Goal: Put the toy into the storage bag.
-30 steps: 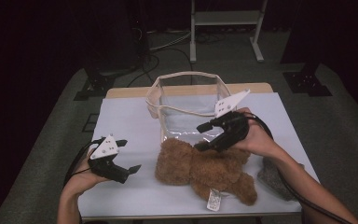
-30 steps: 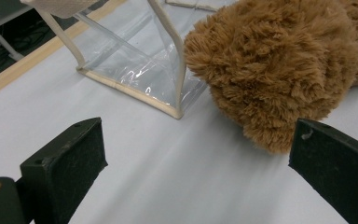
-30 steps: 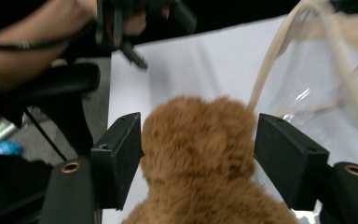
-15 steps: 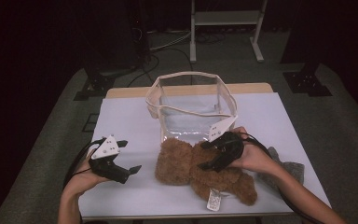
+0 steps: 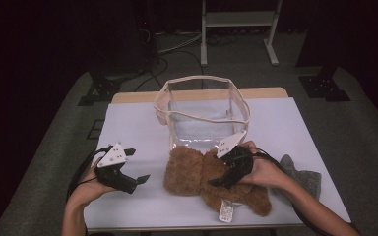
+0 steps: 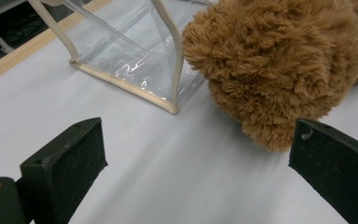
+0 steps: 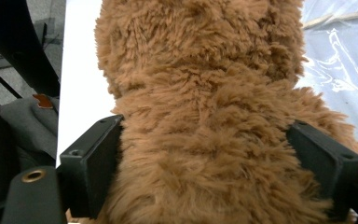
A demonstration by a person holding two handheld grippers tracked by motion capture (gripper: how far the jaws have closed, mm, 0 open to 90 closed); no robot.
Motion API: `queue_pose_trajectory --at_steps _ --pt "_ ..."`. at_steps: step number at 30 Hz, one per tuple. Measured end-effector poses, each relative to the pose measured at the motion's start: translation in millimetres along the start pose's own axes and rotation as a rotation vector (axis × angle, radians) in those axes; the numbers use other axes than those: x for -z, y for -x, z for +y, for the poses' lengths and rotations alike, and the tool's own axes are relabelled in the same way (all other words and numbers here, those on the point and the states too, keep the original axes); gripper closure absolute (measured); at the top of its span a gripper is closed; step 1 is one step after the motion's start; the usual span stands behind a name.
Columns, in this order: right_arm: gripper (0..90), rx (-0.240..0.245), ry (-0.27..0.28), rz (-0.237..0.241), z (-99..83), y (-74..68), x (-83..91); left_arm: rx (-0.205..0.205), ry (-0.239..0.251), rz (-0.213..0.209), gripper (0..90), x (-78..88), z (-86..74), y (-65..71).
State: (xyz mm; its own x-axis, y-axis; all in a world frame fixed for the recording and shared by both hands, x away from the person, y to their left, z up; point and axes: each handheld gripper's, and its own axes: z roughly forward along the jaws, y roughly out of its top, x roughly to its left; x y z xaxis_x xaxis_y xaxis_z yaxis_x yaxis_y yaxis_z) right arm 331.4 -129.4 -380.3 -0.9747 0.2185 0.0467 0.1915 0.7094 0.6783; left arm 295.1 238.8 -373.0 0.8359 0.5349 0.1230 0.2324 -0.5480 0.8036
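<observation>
Teddy bear (image 7: 205, 112) fills the gap of the right gripper (image 5: 226, 178), whose jaws have just been opening and now straddle its middle without visibly clamping. Soft, light and squashy, it should be pinched deep at the torso. Beyond lies the clear bag (image 5: 202, 115); the left gripper (image 5: 128, 178) waits spread wide above the counter (image 5: 133, 128).

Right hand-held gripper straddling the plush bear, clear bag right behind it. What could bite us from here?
1. The right hand-held gripper has just been opening, jaws wide around the plush bear; closing may pinch only fur and slip.
2. The clear bag sits against the bear, so a lift might drag or tip it.
3. The left hand-held gripper is open and apart, not steadying the bag.
</observation>
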Motion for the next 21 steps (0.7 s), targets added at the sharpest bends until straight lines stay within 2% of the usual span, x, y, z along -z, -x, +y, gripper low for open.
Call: queue_pose_trajectory --at_steps 3,15,21 --pt "14.3 0.010 -0.025 -0.013 0.1 -1.7 -3.9 0.000 -0.003 -0.001 3.0 -0.3 -0.4 -0.1" --pt "12.7 0.031 -0.063 -0.031 1.4 -4.5 -13.8 -0.002 -0.010 -0.005 3.0 -1.9 -1.6 -0.7" --pt "17.5 0.036 -0.080 -0.027 -0.2 -3.7 -17.7 0.001 -0.007 -0.009 3.0 -2.8 -1.9 -0.8"
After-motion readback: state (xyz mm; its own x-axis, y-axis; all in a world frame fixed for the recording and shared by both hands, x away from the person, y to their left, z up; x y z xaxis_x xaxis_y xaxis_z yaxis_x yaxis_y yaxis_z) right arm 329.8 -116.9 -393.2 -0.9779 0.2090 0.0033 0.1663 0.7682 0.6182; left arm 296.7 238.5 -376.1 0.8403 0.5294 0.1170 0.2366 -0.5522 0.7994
